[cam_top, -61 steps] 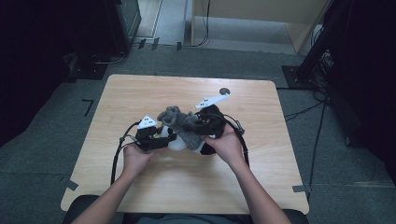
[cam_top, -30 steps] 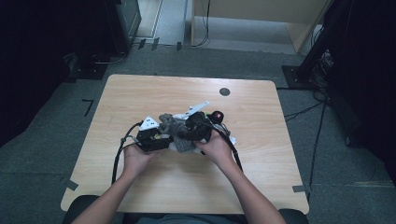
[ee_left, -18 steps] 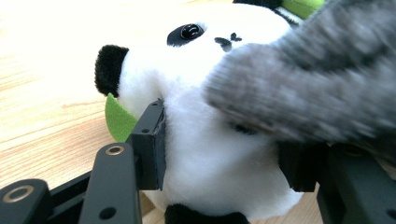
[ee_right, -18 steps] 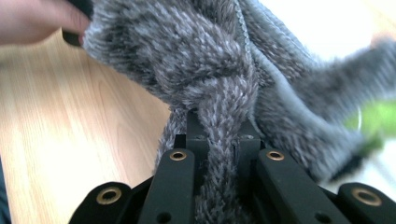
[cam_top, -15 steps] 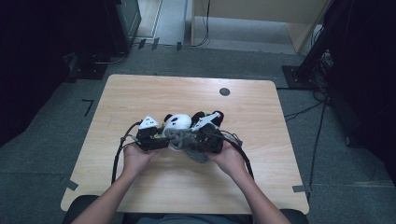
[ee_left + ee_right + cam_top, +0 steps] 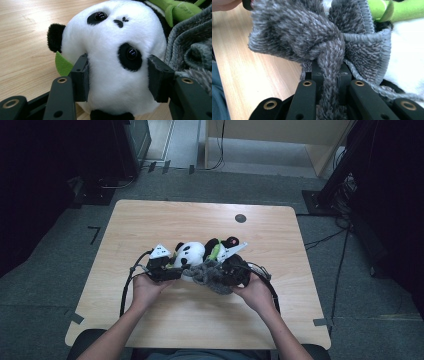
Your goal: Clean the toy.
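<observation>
The panda plush (image 6: 190, 254) lies at the middle of the wooden table (image 6: 150, 220), its white head clamped between the pads of the left gripper (image 6: 117, 72): one jaw presses the cheek at nine o'clock of the face and the other sits at three o'clock beside the black eye patch, so the jaws stand partly apart with the head filling the gap between them. In the high view the left gripper (image 6: 164, 268) is at nine o'clock of the toy, just beside it. A grey knitted scarf (image 6: 322, 37) wraps the toy's neck, and the right gripper (image 6: 329, 75) is pinched tight on one strand of it, the wool running straight down between the two jaws just below a knot. In the high view the right gripper (image 6: 235, 269) sits at four o'clock of the panda's head, with the scarf (image 6: 210, 275) bunched between the two hands. Green felt (image 6: 180, 8) shows at one o'clock of the head. No readable writing or label appears on the toy or scarf
</observation>
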`<state>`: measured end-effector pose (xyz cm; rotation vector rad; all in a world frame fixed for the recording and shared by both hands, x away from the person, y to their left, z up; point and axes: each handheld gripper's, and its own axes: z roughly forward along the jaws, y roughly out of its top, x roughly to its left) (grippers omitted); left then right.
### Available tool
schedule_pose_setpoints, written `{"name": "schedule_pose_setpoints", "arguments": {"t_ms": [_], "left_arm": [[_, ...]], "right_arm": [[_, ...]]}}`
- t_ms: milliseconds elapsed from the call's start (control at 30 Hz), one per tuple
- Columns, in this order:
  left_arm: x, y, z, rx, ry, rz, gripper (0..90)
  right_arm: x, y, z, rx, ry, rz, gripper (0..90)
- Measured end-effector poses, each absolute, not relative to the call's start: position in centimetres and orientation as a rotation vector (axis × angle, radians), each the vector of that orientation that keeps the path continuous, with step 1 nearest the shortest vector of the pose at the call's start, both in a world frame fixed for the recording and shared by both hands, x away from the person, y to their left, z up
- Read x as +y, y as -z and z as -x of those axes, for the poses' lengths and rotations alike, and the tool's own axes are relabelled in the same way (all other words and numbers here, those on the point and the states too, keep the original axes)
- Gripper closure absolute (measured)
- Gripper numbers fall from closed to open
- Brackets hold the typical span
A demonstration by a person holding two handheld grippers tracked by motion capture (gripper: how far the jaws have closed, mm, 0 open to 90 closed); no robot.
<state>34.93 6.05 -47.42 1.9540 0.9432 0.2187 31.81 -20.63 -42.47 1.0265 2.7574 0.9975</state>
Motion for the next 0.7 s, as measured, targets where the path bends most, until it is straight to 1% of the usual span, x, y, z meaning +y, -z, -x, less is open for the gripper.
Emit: {"name": "schedule_pose_setpoints", "arguments": {"t_ms": [233,467,700], "left_arm": [[6.0,47.4,-35.0,0.945,-0.217,-1.95,44.6],[6.0,47.4,-34.9,0.946,-0.218,-1.954,44.6],[6.0,47.4,-34.9,0.941,-0.222,-1.956,44.4]], "right_arm": [[-21.3,41.5,-31.2,2.749,-1.063,-1.018,82.3],[-21.7,38.6,-30.9,2.656,-1.185,-0.982,82.2],[-24.2,35.8,-31.3,2.529,-1.279,-1.012,82.1]]}}
